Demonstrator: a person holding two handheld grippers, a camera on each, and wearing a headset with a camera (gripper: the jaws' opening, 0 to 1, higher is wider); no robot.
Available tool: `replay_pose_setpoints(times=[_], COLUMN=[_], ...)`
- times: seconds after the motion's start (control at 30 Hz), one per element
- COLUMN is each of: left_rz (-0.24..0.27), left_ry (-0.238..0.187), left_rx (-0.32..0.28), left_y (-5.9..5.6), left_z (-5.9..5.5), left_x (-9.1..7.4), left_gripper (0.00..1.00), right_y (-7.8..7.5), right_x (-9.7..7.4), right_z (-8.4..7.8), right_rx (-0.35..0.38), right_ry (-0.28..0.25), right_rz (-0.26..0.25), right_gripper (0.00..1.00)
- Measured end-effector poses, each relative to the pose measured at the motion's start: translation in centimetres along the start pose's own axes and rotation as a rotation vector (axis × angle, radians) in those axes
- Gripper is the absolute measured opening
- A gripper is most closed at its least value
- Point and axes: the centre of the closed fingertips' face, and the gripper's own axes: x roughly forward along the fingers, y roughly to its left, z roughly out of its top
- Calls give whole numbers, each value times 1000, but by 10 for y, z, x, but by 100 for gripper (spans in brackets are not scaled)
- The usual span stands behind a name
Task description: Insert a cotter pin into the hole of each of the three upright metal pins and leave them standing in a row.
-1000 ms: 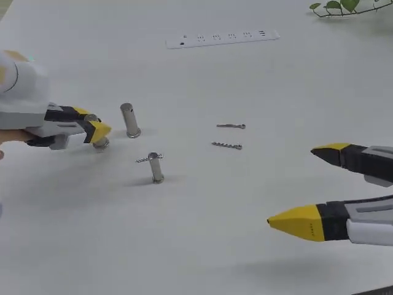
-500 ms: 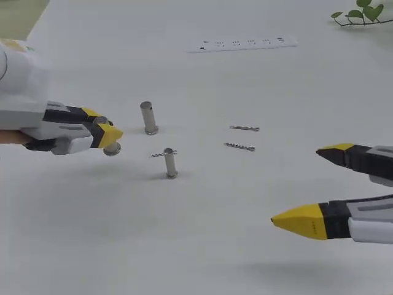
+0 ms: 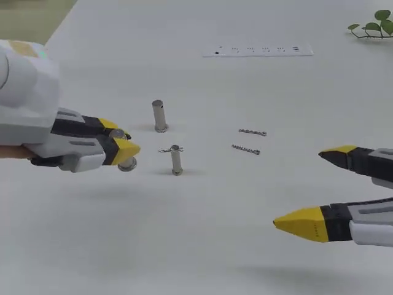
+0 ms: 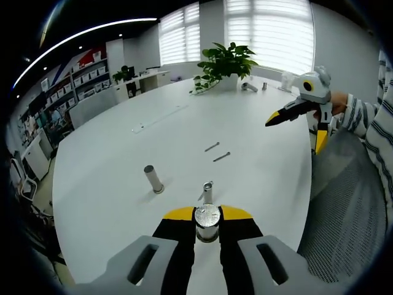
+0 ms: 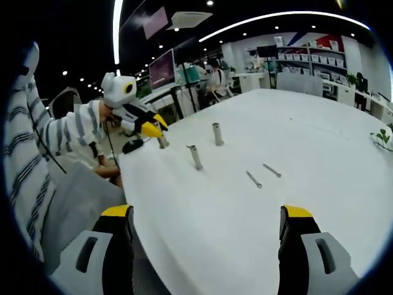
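My left gripper (image 3: 127, 149) is shut on the head of an upright metal pin (image 3: 128, 163), seen between its yellow tips in the left gripper view (image 4: 207, 222). Just right of it stands a second pin (image 3: 177, 160) with a cotter pin through its hole. A third bare pin (image 3: 159, 115) stands behind them. Two loose cotter pins (image 3: 252, 132) (image 3: 245, 149) lie flat to the right. My right gripper (image 3: 301, 187) hovers open and holds nothing, well right of the pins; its own view has the pins (image 5: 195, 157) far ahead.
A white power strip (image 3: 258, 51) lies at the table's far side, with plant leaves (image 3: 373, 27) at the far right corner. The table's left edge (image 3: 58, 24) runs close behind my left gripper. The white tabletop (image 3: 184, 246) spreads wide in front.
My left gripper has carried its pin toward me, from beside the bare rear pin to level with the cotter-pinned one. The head camera has also shifted. The right gripper has stayed open.
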Motion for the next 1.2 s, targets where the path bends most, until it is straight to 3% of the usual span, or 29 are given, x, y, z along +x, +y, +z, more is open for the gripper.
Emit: replay_pose_setpoints(times=[0.2, 0.33, 0.57, 0.77, 0.9, 1.2], left_rz=[-32, -26, -52, -58, -72, -85], left_ry=[24, 44, 56, 49, 69, 66], left_rx=[15, 9, 38, 49, 72, 88], left_y=[-27, -36, -57, -68, -74, -85], left_z=[-8, -15, -14, -7, -10, -12], left_x=[15, 28, 49, 62, 70, 80], left_gripper=[12, 12, 12, 12, 12, 12], right_y=[-1, -8, -15, -17, -18, -21], right_x=[-9, -17, -27, -31, -34, -36], right_z=[-8, -7, -13, -19, -25, -29], right_rx=[6, 5, 15, 31, 48, 60], right_ry=[10, -7, -18, -27, -34, -35], right_rz=[1, -30, -50, -53, -55, -52], right_gripper=[100, 100, 100, 99, 99, 98])
